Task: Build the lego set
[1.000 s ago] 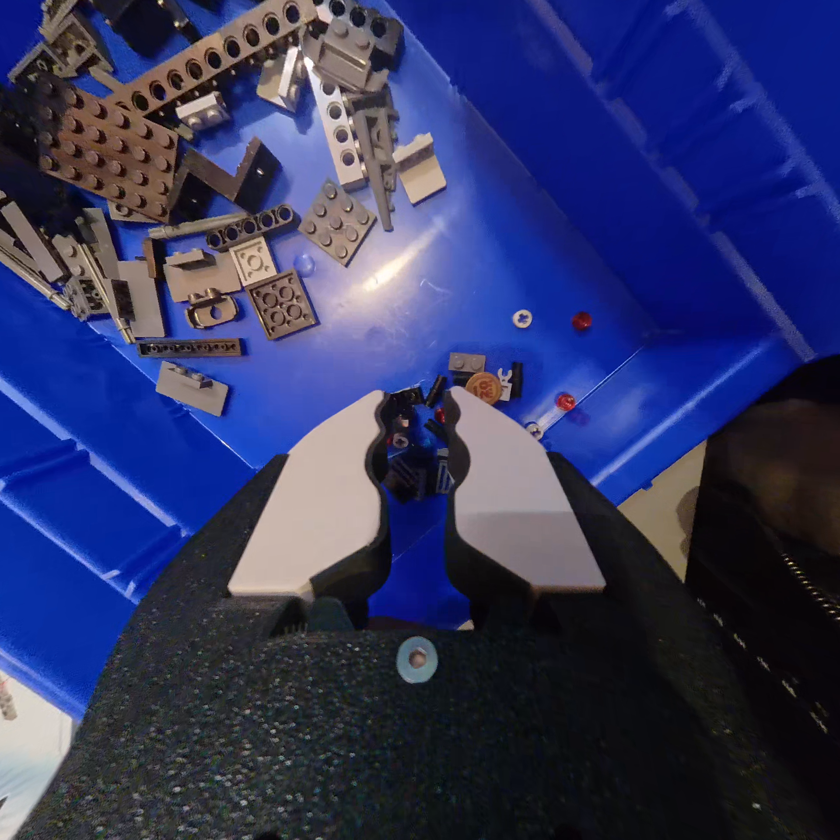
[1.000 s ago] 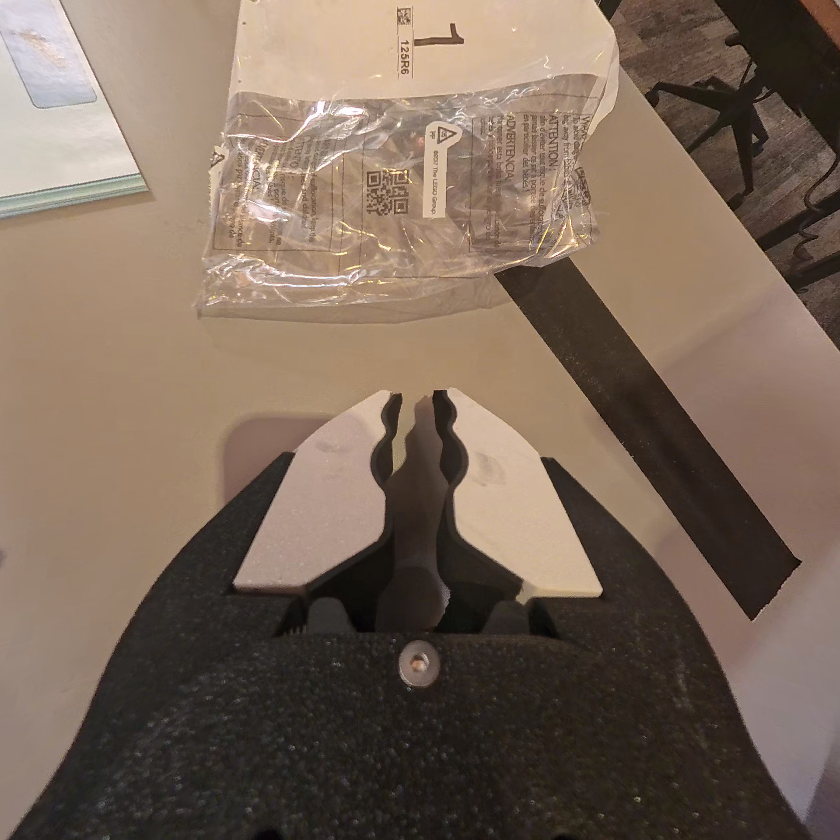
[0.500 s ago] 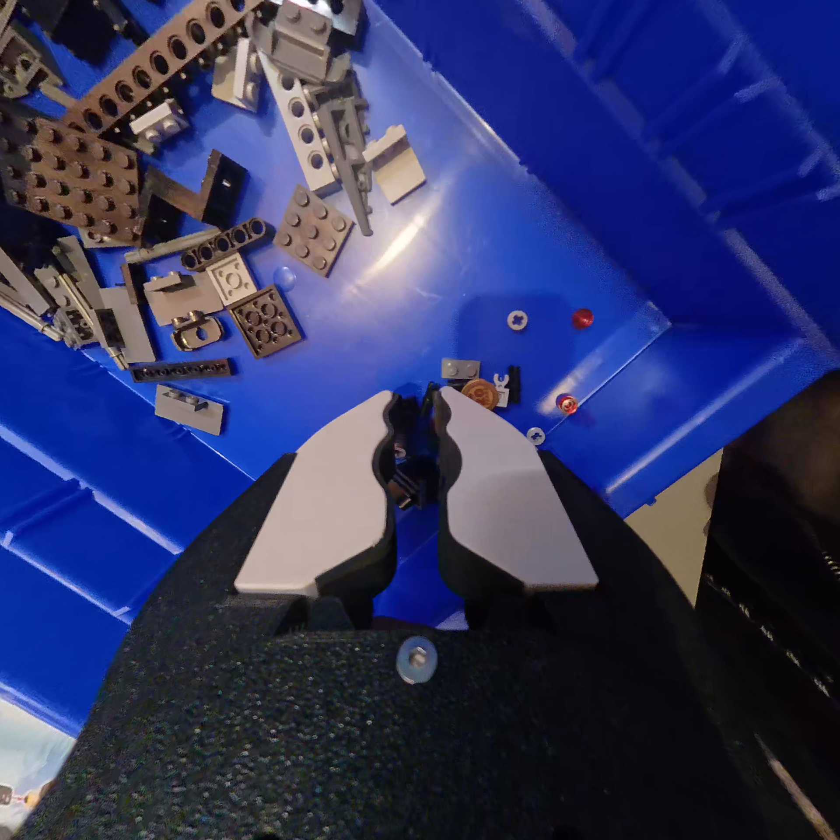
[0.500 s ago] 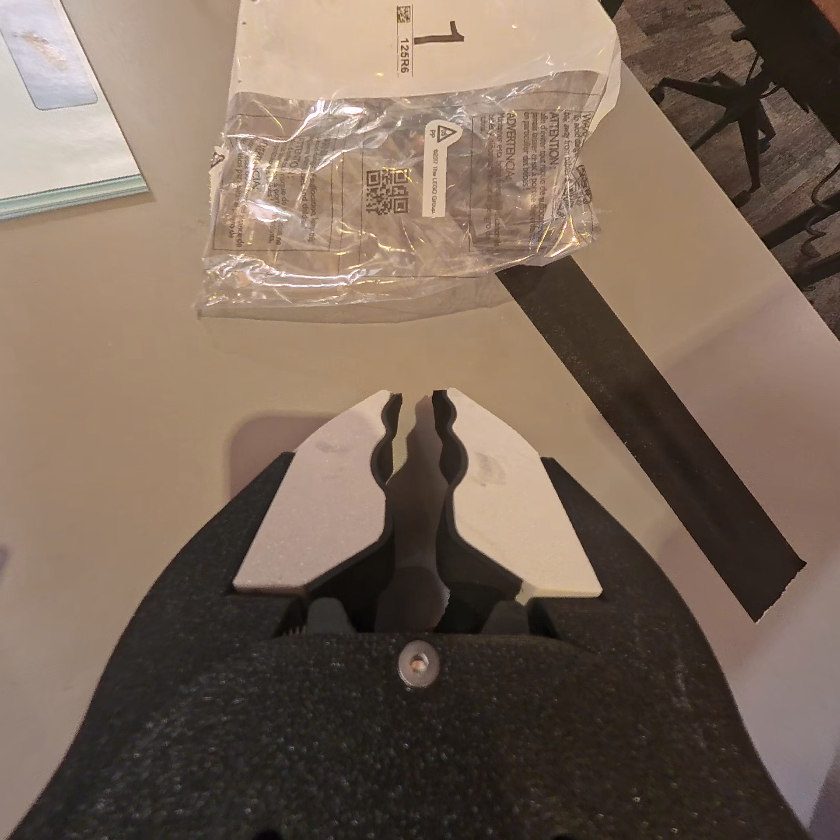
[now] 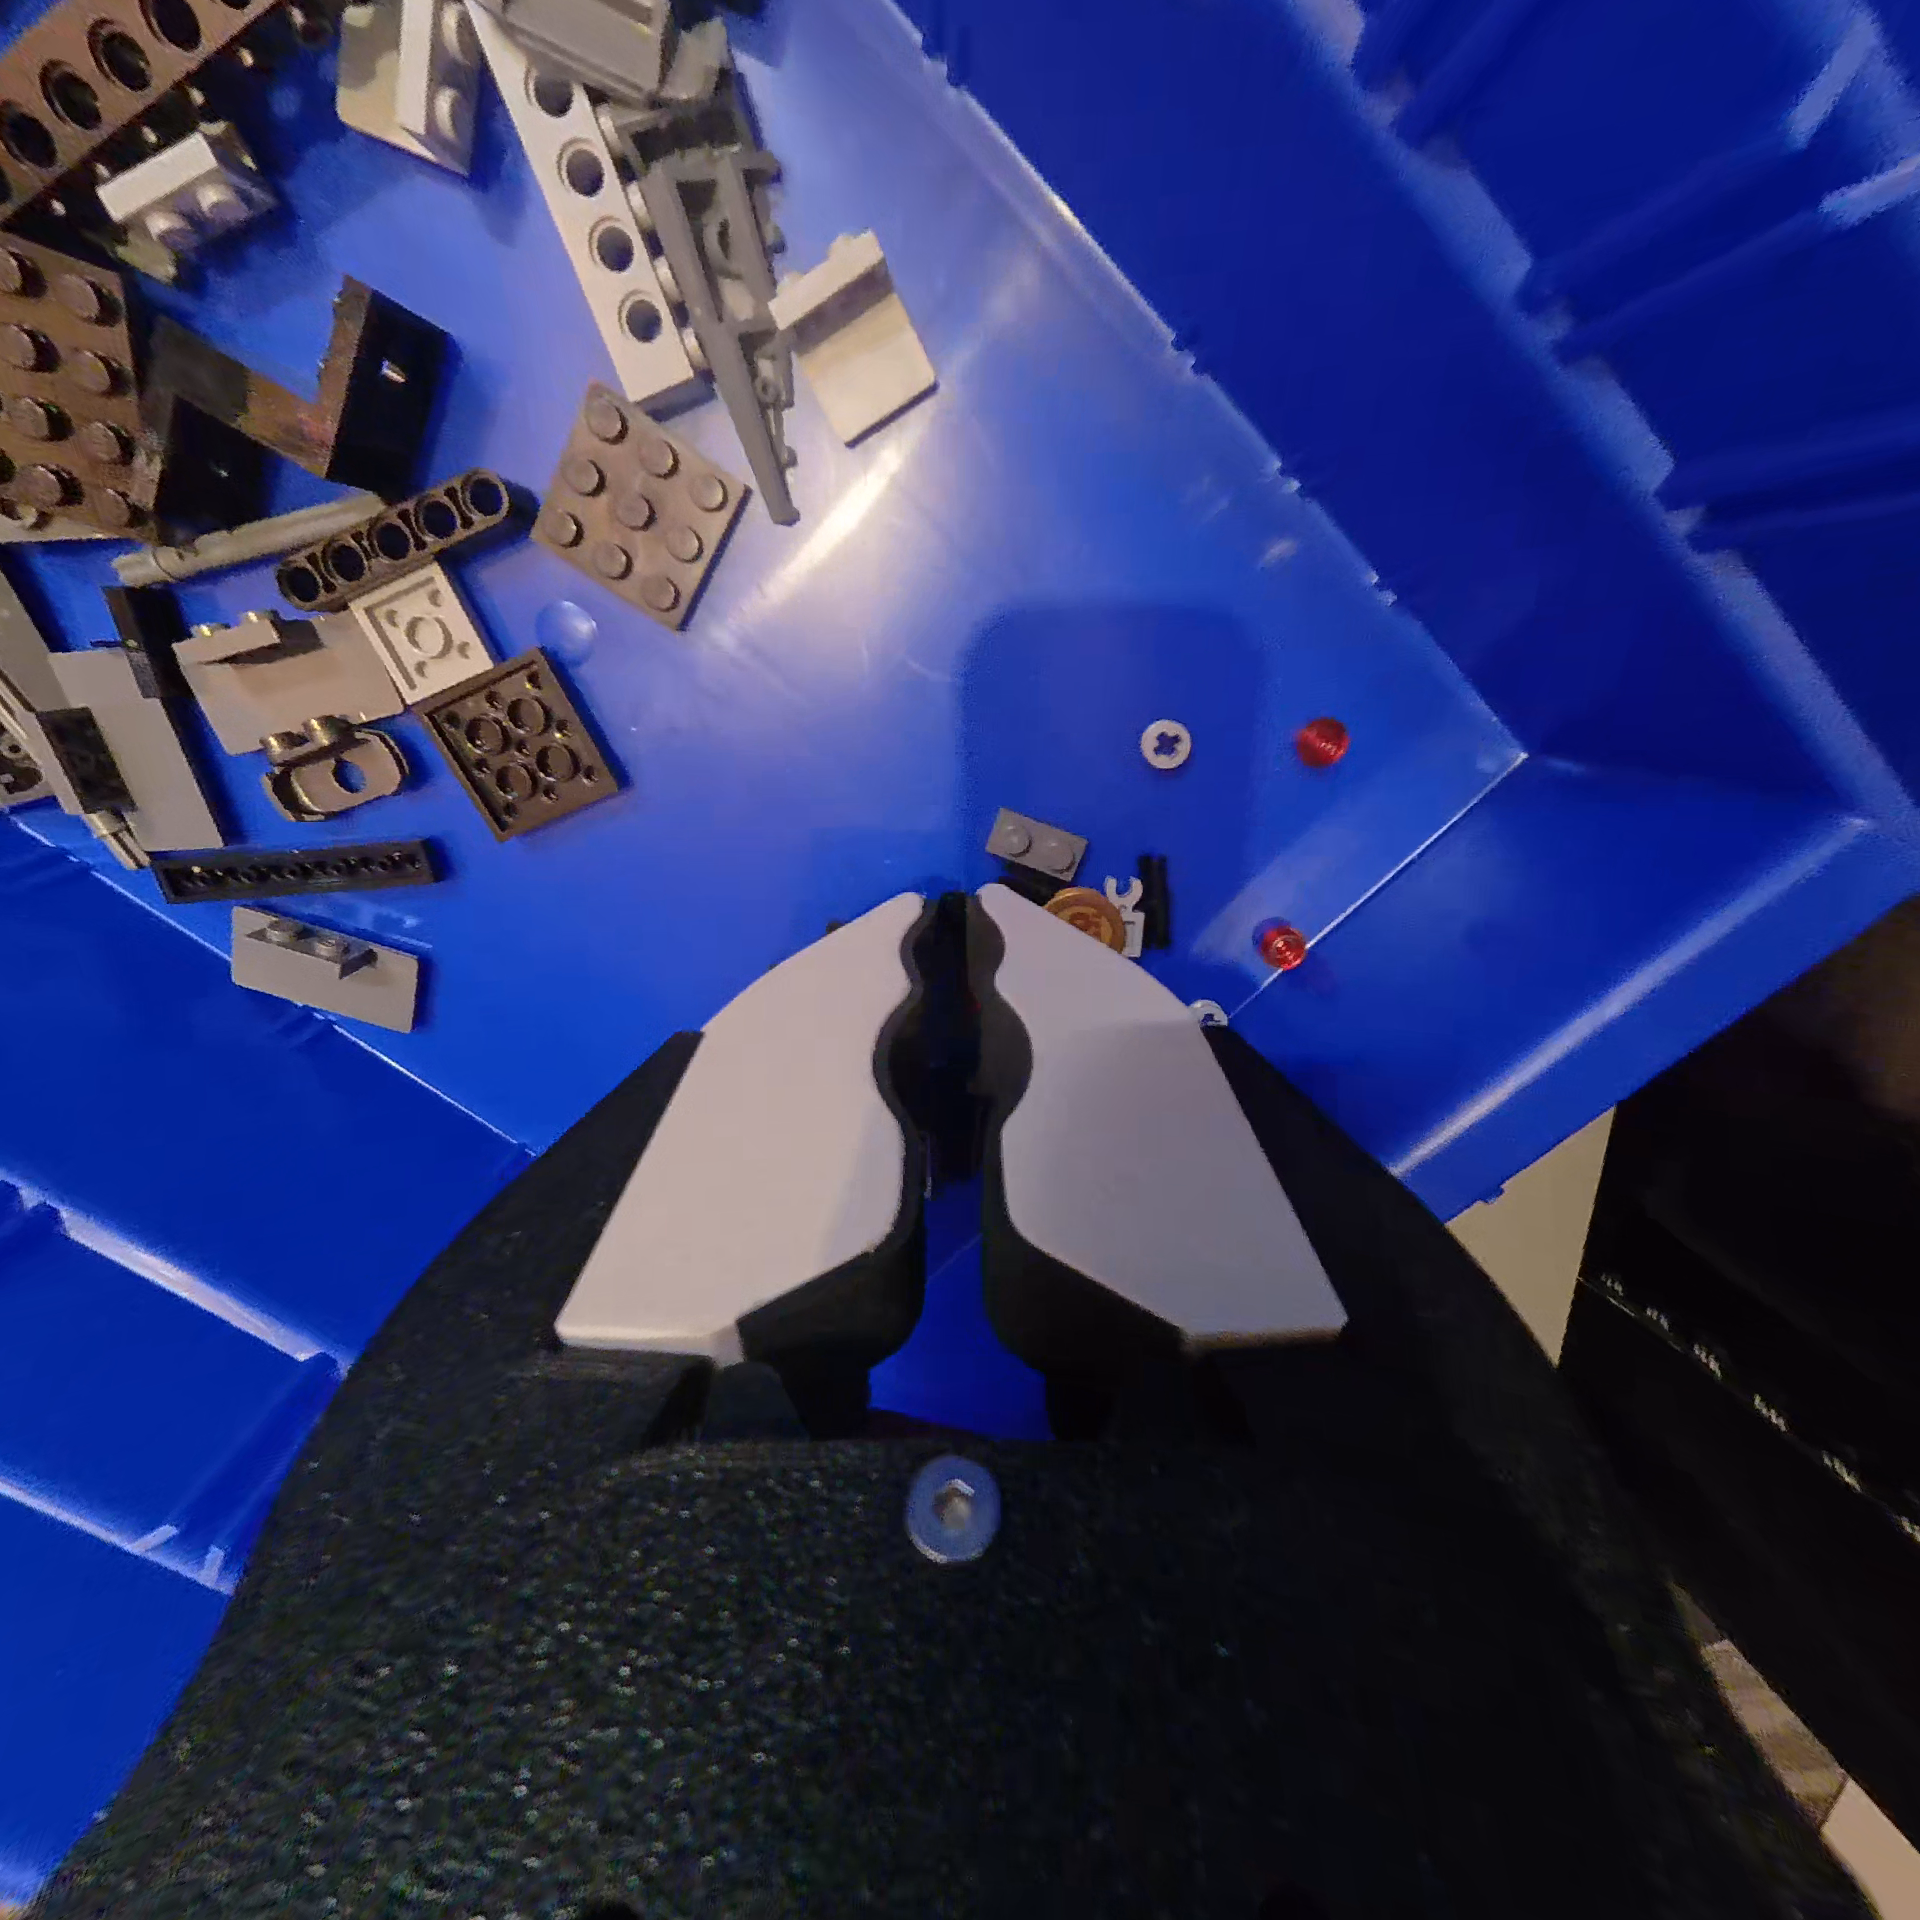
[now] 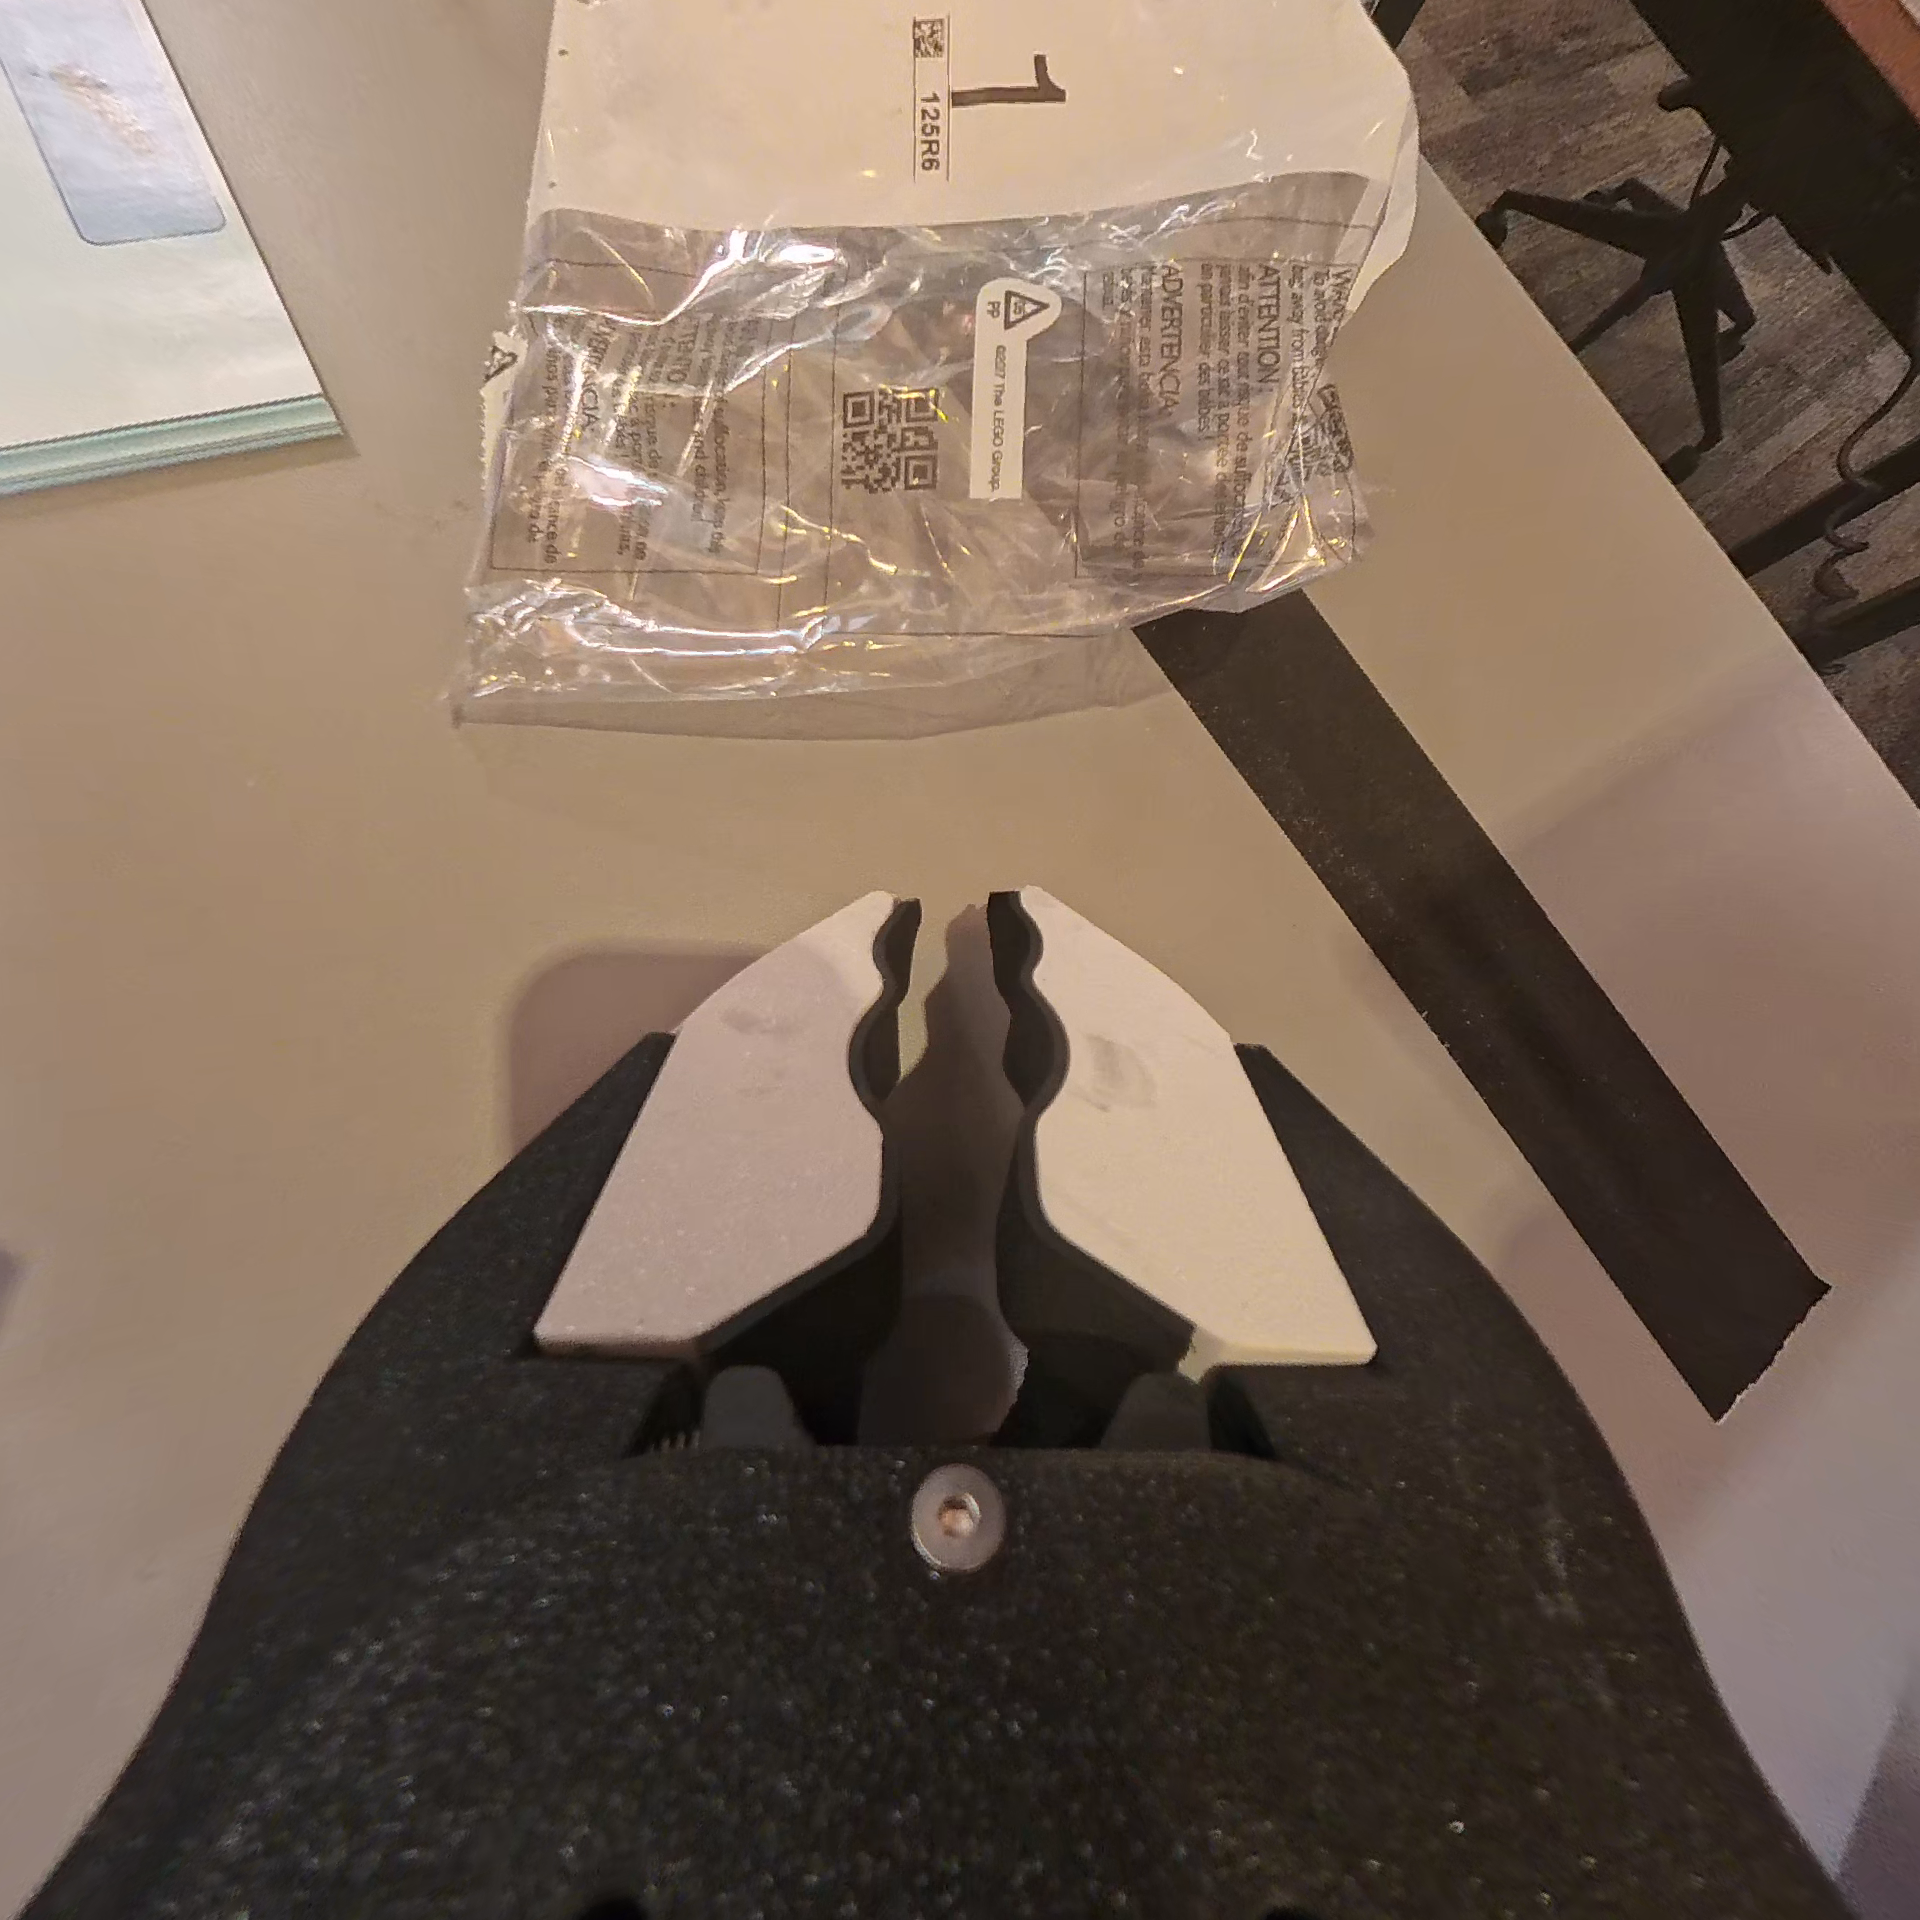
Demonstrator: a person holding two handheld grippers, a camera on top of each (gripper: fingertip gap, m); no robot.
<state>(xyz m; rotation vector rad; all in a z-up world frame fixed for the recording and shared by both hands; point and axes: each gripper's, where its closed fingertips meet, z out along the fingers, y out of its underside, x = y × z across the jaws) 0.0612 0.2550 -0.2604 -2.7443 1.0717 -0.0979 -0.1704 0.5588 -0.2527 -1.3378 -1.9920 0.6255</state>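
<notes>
**Left tongs pinched on a dark scrap in the bin, right tongs idle over the surface**

While my left tongs sit low in the corner of the blue plastic bin, their tips are drawn almost together on a small black piece that shows only as a dark sliver in the slot between them; what kind of piece it is I cannot tell. Just beside the right tip lie the small oddments that gathered in this corner: a little grey two-stud plate, a round gold tile, a white clip and a short black pin, with two red translucent round studs and a white round piece with a cross hole a little farther off. The bigger grey, brown and black plates and beams are heaped well apart, toward the bin's far side.

My right tongs hang slightly spread and hold nothing, above the beige surface. Ahead of them lies a crumpled clear plastic bag with printing, overlapping a black tape strip; a pale booklet sits off to the left.
</notes>
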